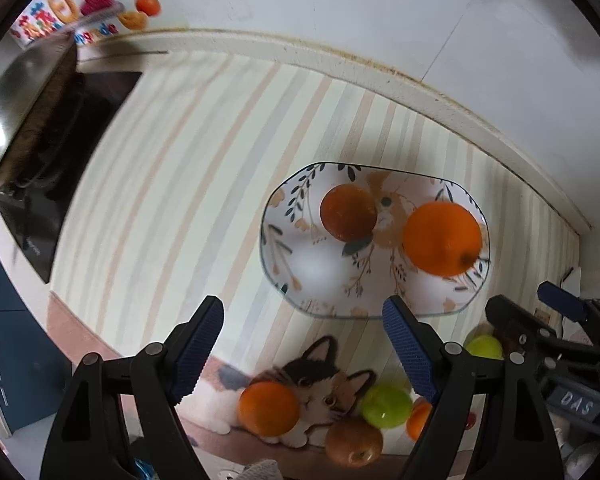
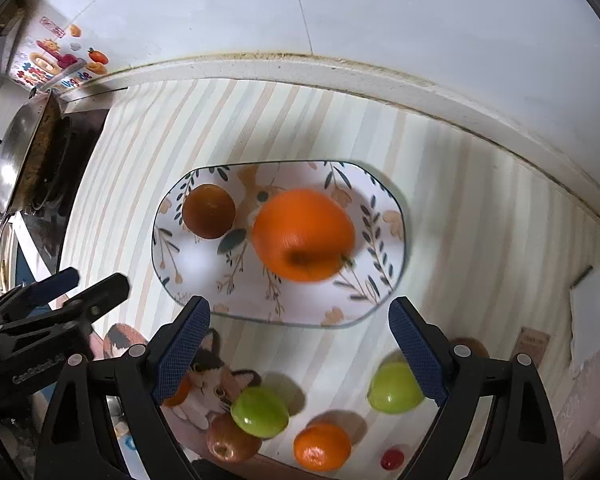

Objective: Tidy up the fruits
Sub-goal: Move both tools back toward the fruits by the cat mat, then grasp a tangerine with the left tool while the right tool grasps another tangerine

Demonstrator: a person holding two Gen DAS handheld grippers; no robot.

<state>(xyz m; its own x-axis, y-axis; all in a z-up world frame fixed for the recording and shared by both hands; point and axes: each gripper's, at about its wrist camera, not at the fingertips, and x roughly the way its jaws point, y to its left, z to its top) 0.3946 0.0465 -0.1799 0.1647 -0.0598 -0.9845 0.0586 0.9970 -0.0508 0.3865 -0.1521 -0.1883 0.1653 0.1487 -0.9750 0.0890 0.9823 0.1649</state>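
Note:
A leaf-patterned plate (image 1: 316,268) (image 2: 196,260) lies on the striped mat and holds a dark brownish orange (image 1: 348,212) (image 2: 208,211) and a large bright orange (image 1: 442,238) (image 2: 303,234). My left gripper (image 1: 306,344) hangs open and empty above the plate's near left rim. My right gripper (image 2: 300,344) is open and empty over the plate's near rim. Loose on the mat nearer me lie two green apples (image 2: 260,412) (image 2: 394,386), a reddish apple (image 2: 230,440), a small orange (image 2: 322,446) and another orange (image 1: 268,408).
A steel wok (image 1: 16,120) (image 2: 20,152) sits on a black stove at the far left. A white wall ledge (image 2: 340,72) borders the mat behind the plate. A white card (image 2: 586,312) lies at the right, and a small red fruit (image 2: 392,459) lies near the front edge.

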